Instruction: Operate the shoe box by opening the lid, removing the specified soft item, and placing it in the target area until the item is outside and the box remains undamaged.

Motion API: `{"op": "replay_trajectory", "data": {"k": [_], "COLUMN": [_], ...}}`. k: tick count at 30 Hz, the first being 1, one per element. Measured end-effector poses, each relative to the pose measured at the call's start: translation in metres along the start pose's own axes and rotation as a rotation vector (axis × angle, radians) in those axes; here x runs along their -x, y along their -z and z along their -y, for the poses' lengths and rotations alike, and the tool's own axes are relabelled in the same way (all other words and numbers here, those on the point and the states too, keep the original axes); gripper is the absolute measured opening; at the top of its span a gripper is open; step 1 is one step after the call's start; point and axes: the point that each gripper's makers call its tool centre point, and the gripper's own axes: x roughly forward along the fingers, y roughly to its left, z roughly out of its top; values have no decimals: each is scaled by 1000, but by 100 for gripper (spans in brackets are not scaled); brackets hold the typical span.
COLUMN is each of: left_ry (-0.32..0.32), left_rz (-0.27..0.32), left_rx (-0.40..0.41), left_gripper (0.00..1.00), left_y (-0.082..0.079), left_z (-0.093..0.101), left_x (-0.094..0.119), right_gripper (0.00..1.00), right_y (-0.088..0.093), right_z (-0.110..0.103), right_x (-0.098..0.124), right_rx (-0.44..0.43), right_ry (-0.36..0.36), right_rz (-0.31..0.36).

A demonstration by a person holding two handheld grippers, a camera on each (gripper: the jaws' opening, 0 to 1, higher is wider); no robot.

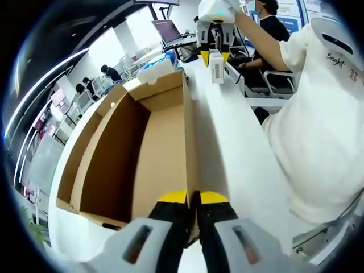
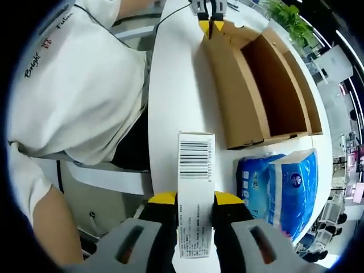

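A busy office sits behind a white table (image 1: 239, 142). In the left gripper view, the left gripper (image 1: 193, 200) pinches the near wall of the open brown shoe box (image 1: 162, 153). In the right gripper view, the right gripper (image 2: 194, 199) holds a white barcode card (image 2: 195, 187) pointing at the box, with blue tissue packs (image 2: 278, 187) beside it

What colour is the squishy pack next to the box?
Blue and white tissue pack, clearest in the right gripper view.
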Motion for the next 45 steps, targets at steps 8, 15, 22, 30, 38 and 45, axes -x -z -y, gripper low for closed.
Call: {"op": "replay_trajectory", "data": {"k": [8,15,22,30,38,45], "left_ry": [13,10,12,16,16,19], "left_rz": [3,6,9,11,11,8], "left_rx": [7,9,8,8,8,12], "left_gripper": [4,4,4,4,4,4], "left_y": [0,-1,-1,-2,-1,-1], "left_z": [0,1,1,3,2,1], "left_x": [-1,-1,-1,-1,-2,-3], "right_gripper": [20,21,21,21,21,24], "right_y": [21,21,26,32,36,38], "right_z": [7,19,26,35,37,42], "right_x": [-12,-17,-24,-30,-35,-31], "right_rx": [-29,-16,7,56,88,90], "right_ry": [7,51,73,110,119,149], "right_rz": [-36,-35,-52,-50,-42,-28]}}
